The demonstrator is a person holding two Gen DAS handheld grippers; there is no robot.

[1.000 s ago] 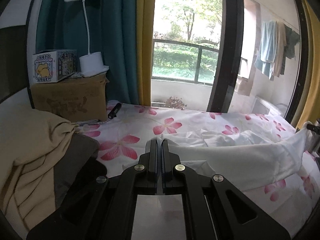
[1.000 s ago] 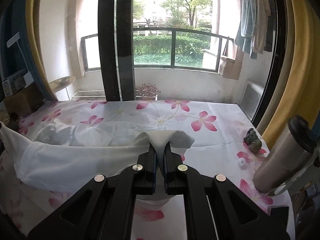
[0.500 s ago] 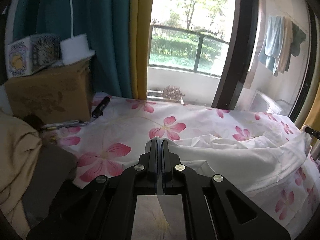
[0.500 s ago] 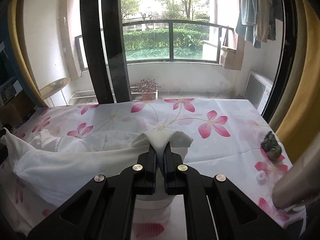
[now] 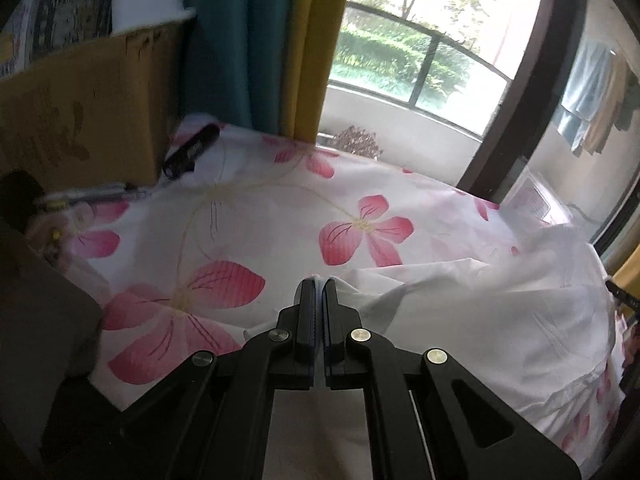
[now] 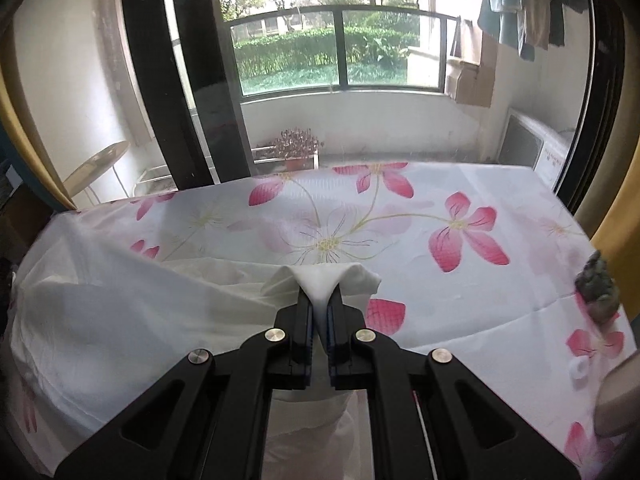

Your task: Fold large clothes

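Note:
A large white garment lies across a bed with a white sheet printed with pink flowers. My left gripper is shut on one edge of the garment, low over the sheet. My right gripper is shut on another edge of the same garment, where a bunched fold sticks out past the fingertips. The cloth hangs stretched between the two grippers, its fold lifted off the flowered sheet.
A cardboard box stands at the far left of the bed with a black cylinder and pens beside it. A small dark figurine and a metal flask sit at the right edge. Glass balcony doors stand behind the bed.
Both grippers have moved forward and down toward the far side of the bed, carrying the garment edge with them. The box and window now look nearer.

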